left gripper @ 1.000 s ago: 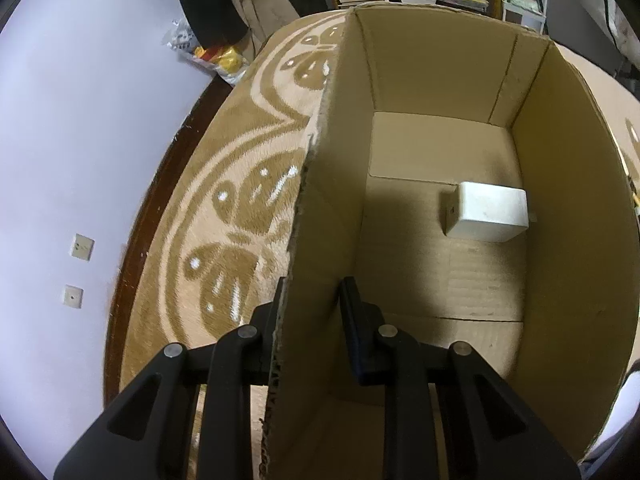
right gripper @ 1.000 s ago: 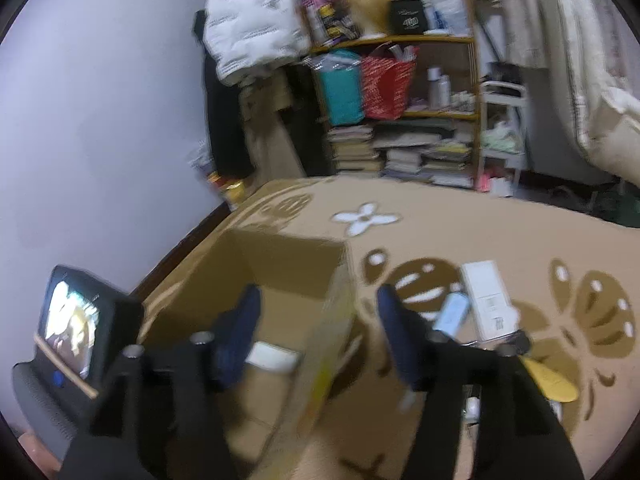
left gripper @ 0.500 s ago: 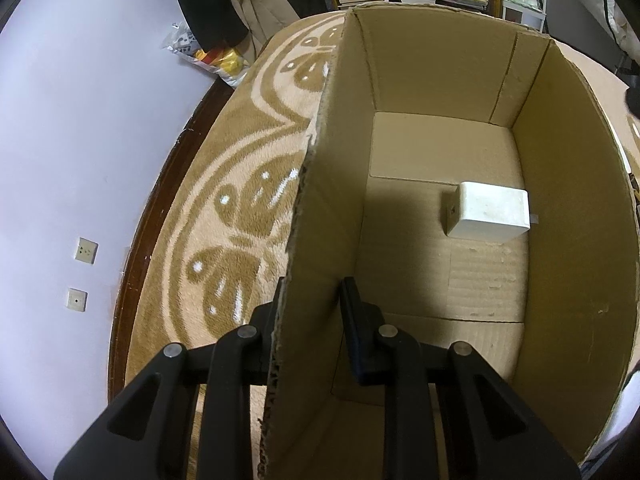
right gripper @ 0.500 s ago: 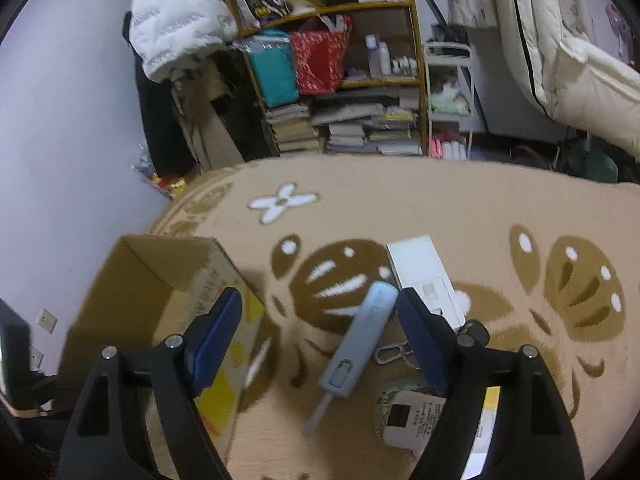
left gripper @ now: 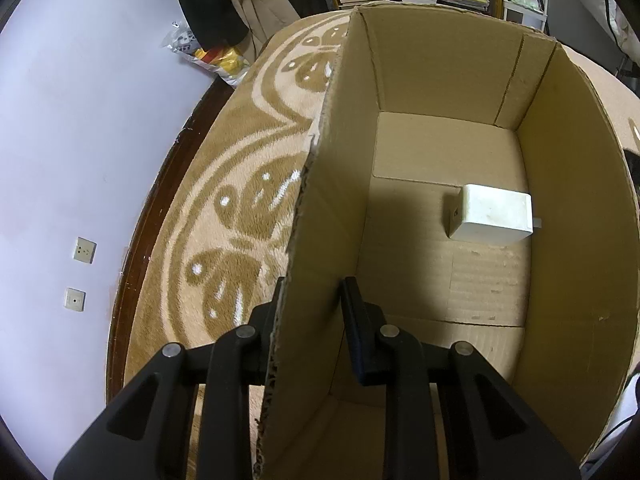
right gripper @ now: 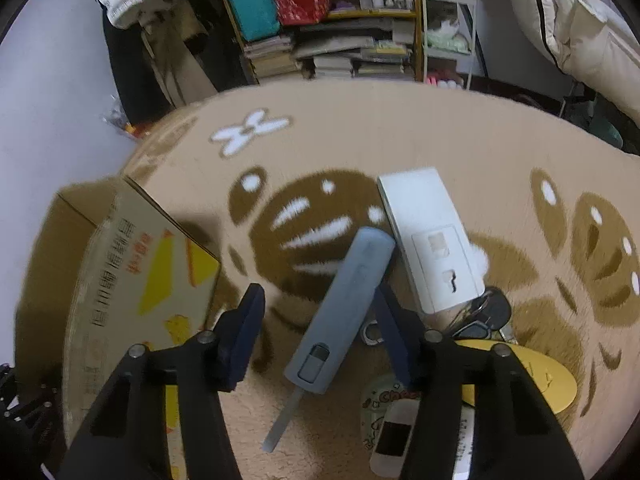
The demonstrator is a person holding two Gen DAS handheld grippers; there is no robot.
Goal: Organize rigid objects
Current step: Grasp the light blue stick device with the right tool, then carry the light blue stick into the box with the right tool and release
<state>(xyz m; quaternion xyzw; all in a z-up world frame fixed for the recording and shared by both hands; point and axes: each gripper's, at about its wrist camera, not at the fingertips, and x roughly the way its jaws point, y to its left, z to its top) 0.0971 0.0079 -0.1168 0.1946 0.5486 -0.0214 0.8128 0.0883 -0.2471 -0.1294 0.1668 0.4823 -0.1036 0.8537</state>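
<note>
My left gripper (left gripper: 316,300) is shut on the near left wall of an open cardboard box (left gripper: 332,184), one finger outside and one inside. A white power adapter (left gripper: 494,214) lies on the box floor. My right gripper (right gripper: 320,312) is open and low over the rug, its fingers on either side of a grey-blue utility knife (right gripper: 346,306) with its blade out. A white flat device (right gripper: 432,236) lies just right of the knife. The same box (right gripper: 120,280) stands to the left in the right wrist view.
Keys (right gripper: 486,316), a yellow object (right gripper: 524,376) and a small printed packet (right gripper: 394,428) lie on the patterned rug (right gripper: 400,136) near my right gripper. A shelf of books (right gripper: 340,56) stands behind. A wall with sockets (left gripper: 84,250) is left of the box.
My right gripper has swung away from the box to the right and down, closing in on the utility knife. My left gripper has kept its hold on the box wall.
</note>
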